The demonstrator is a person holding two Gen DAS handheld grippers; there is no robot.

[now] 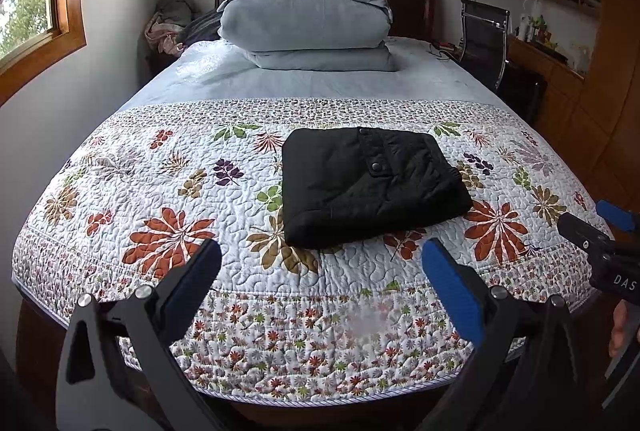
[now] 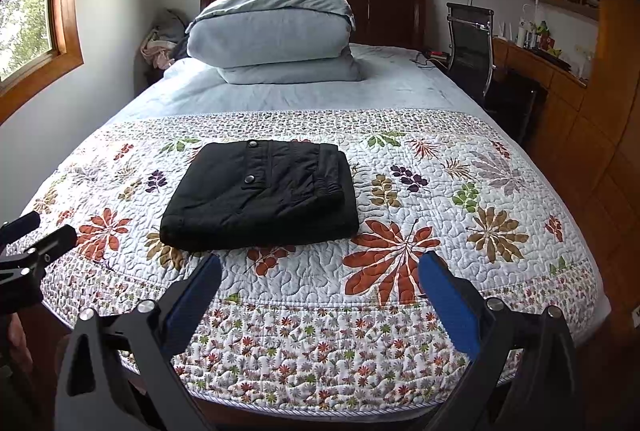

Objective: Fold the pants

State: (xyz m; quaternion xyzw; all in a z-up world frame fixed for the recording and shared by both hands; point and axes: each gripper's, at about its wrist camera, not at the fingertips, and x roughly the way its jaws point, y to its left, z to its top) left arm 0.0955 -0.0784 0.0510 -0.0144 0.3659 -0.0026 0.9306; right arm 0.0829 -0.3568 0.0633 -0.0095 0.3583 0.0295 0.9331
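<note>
Quilted bed fills our left view: pants lie folded mid-quilt, left gripper jaws apart, empty. Right view: right gripper likewise agape; pants look soft, thick, best pinched at edges.

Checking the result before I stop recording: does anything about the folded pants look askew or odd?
Nothing stands out. The black pants lie folded in a compact rectangle on the floral quilt, both grippers open and clear of them.
</note>
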